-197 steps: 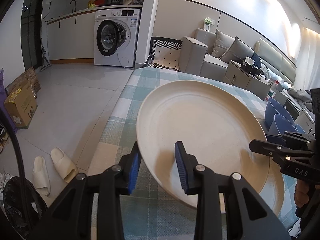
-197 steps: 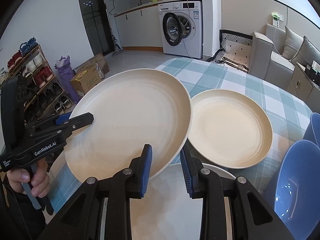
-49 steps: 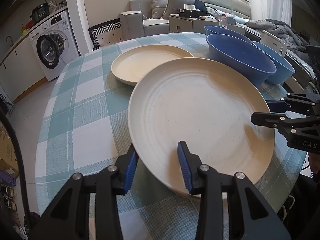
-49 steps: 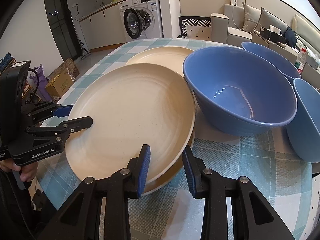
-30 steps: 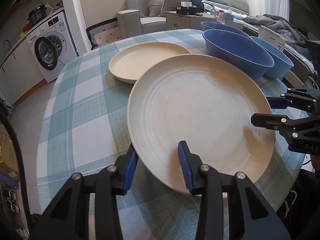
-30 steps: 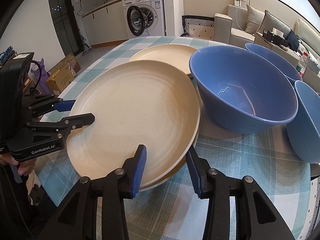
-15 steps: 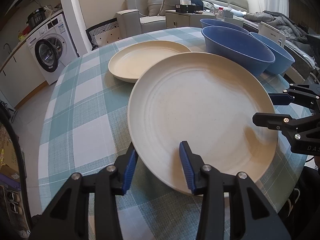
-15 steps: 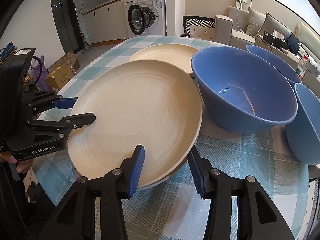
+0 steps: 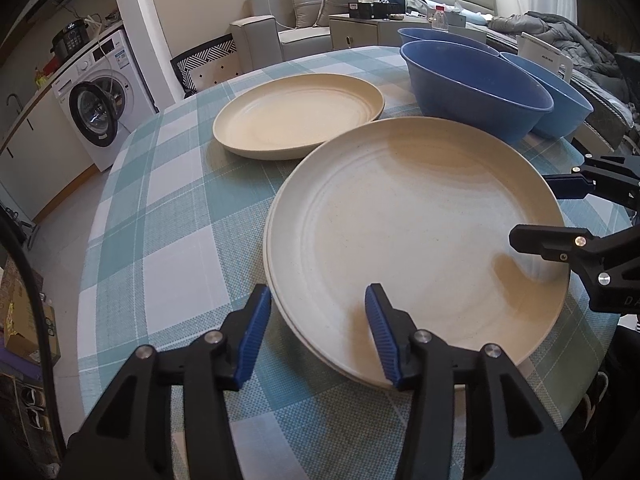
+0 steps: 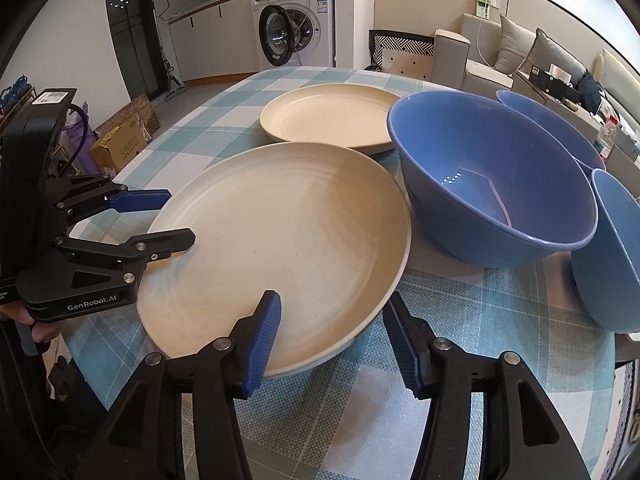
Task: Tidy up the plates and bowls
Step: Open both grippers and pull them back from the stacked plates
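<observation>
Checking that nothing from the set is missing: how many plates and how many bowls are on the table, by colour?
Cream plates: 3, two of them stacked
Blue bowls: 3
Total: 6

three plates (image 9: 420,232), three bowls (image 10: 492,184)
</observation>
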`<move>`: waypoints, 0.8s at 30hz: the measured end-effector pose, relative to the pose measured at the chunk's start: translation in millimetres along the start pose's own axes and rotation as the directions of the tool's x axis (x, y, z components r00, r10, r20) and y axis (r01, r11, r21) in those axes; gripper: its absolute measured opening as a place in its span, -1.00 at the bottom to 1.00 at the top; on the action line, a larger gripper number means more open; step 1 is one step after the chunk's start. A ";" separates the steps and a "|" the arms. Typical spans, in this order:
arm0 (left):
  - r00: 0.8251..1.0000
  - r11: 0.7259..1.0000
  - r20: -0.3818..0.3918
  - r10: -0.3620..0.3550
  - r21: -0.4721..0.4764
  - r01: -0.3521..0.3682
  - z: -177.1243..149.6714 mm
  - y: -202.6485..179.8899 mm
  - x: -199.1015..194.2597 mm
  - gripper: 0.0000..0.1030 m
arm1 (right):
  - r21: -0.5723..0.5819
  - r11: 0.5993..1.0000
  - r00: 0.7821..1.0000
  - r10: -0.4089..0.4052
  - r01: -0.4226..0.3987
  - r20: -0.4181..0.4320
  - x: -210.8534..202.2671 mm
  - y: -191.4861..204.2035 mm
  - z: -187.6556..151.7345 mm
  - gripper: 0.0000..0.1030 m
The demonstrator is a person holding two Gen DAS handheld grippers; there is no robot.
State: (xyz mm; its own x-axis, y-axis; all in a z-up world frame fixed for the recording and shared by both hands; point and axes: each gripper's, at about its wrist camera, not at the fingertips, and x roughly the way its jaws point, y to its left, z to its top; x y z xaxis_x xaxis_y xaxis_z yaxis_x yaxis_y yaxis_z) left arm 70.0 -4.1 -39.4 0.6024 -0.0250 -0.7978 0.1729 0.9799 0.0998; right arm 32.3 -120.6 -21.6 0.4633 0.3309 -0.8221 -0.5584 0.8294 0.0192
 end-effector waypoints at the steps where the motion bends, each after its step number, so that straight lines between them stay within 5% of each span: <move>1: 1.000 1.000 0.000 -0.001 -0.001 0.001 0.2 0.3 0.2 -0.04 | 0.003 1.000 1.000 0.005 -0.005 0.002 -0.1 -0.6 0.1 0.05; 4: 1.000 1.000 -0.001 -0.008 -0.007 0.008 0.6 1.4 0.0 -0.03 | 0.006 1.000 1.000 0.012 -0.012 0.002 0.3 -3.5 1.3 0.11; 11: 1.000 1.000 -0.004 -0.021 -0.009 0.021 1.5 0.2 0.8 0.09 | -0.020 0.999 0.999 0.027 -0.027 0.038 -5.2 -0.2 5.1 0.67; 22: 1.000 0.998 0.012 -0.019 -0.061 0.020 4.1 11.6 -4.6 0.15 | -0.028 0.999 0.994 -0.015 0.018 0.112 -22.7 -4.5 11.6 0.93; 24: 1.000 0.997 0.025 -0.019 -0.078 0.021 5.0 15.6 -7.8 0.39 | -0.037 0.999 0.991 -0.012 0.017 0.132 -27.9 -3.0 13.5 0.97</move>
State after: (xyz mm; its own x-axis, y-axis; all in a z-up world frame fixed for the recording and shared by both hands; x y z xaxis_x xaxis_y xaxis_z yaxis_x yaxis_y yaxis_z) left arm 71.9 10.3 -28.7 0.6184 -0.0486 -0.7844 0.1245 0.9915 0.0368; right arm 30.3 -126.2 8.9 0.5569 0.3775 -0.7398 -0.5752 0.8179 -0.0157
